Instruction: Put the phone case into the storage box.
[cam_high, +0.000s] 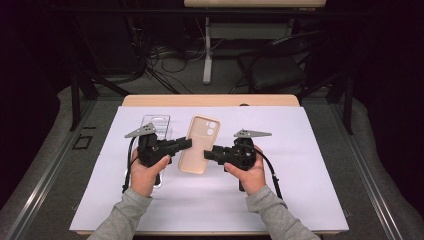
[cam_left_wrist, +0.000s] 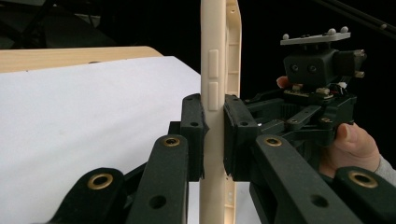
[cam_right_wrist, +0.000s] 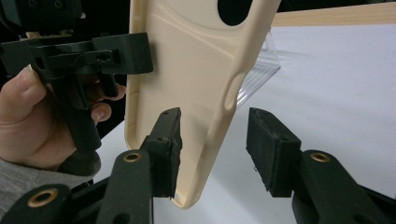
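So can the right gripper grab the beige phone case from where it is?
Probably yes. The right gripper already has the phone case's edge between its open jaws, one pad close against it and the other apart. Nothing blocks the gap, and the left gripper holds the case upright by its other edge.

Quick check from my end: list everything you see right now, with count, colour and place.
phone case: 1, beige, held above the sheet between both grippers
clear case: 1, transparent, on the sheet behind the left gripper
paper sheet: 1, white, covering the table
table: 1, light wood, far edge showing
office chair: 1, dark, on the floor beyond the table
left gripper: 1, black, clamped on the phone case's edge
right gripper: 1, black, jaws straddling the phone case's other edge, far pad apart from it
hands: 2, grey sleeves, near edge
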